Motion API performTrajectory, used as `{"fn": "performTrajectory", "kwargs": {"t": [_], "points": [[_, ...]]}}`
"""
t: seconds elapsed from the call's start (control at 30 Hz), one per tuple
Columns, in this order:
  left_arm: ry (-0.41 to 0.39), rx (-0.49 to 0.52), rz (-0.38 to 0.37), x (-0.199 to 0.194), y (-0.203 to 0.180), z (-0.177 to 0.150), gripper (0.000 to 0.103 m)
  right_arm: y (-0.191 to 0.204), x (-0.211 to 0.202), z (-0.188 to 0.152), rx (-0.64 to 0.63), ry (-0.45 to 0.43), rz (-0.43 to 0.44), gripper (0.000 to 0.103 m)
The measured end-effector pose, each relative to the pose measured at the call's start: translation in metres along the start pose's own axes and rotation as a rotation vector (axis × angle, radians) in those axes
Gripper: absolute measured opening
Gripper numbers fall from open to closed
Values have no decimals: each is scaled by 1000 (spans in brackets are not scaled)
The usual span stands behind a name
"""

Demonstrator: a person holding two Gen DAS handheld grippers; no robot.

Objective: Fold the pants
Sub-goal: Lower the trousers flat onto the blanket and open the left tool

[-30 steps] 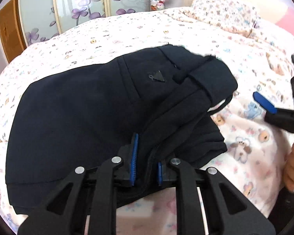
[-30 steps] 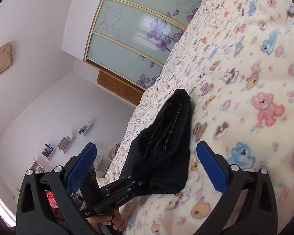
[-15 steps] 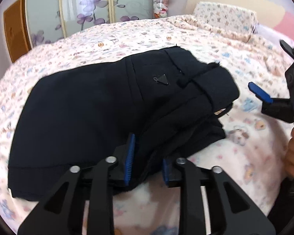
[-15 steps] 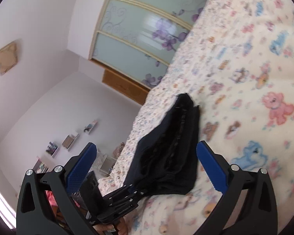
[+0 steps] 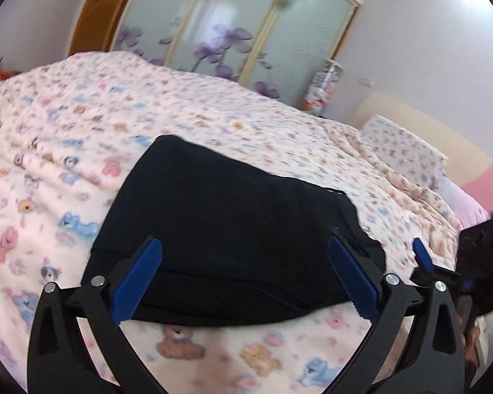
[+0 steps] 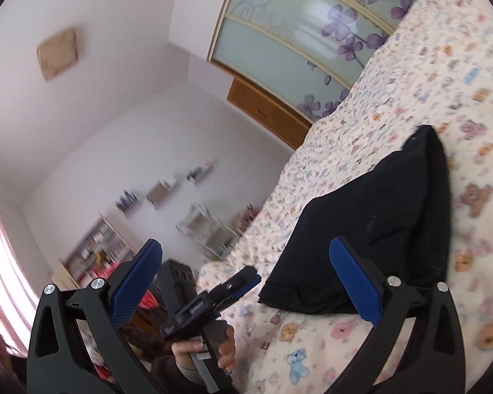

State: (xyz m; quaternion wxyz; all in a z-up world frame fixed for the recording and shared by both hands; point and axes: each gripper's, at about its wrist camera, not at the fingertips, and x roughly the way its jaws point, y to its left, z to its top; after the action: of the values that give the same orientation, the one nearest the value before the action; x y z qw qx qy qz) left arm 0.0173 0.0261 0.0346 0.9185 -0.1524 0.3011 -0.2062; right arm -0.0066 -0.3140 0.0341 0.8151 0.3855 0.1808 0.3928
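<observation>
Pants: dark navy pants (image 5: 233, 239) are seen folded into a compact bundle, lying flat on the bed (image 5: 82, 151). In the right wrist view the same bundle (image 6: 378, 223) is seen along its length, with one narrow end pointed toward the far part of the bed.
Place on the bed: the bundle is laid close to the near edge of the bed, with patterned cover shown on all sides of it.
Left hand-held gripper: the left hand-held gripper (image 5: 246, 279) is held with its blue pads spread wide. Nothing is clamped between them. The near edge of the pants is framed between the pads, and contact with the cloth cannot be told. From the right wrist view this tool (image 6: 226, 290) is seen beside the near end of the bundle, apart from it, gripped by the person's left hand (image 6: 207, 351).
Right hand-held gripper: the right hand-held gripper (image 6: 251, 279) is likewise held wide apart and nothing is gripped. It is shown at the right margin of the left wrist view (image 5: 425, 262), off the near right corner of the pants.
Bed cover: a cream cover printed with small bears is spread over the bed.
Surroundings: a pillow (image 5: 401, 151) in the same print is set at the head of the bed, and sliding doors (image 5: 233, 23) with purple flowers are seen beyond it.
</observation>
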Motion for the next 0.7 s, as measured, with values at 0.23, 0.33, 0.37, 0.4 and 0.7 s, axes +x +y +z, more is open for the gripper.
{"fn": "performTrajectory", "kwargs": {"t": [0.23, 0.33, 0.37, 0.4, 0.7], "points": [[13, 67, 71, 22, 0, 6, 101, 1, 31, -13, -59, 79, -93, 102], [25, 99, 125, 34, 0, 3, 101, -7, 32, -19, -69, 89, -164, 102], [28, 110, 145, 37, 1, 2, 101, -7, 30, -19, -88, 81, -185, 102], [33, 125, 176, 42, 3, -1, 101, -5, 30, -20, -106, 75, -194, 102], [118, 216, 298, 67, 1, -19, 101, -9, 45, -34, -204, 129, -344, 102]]}}
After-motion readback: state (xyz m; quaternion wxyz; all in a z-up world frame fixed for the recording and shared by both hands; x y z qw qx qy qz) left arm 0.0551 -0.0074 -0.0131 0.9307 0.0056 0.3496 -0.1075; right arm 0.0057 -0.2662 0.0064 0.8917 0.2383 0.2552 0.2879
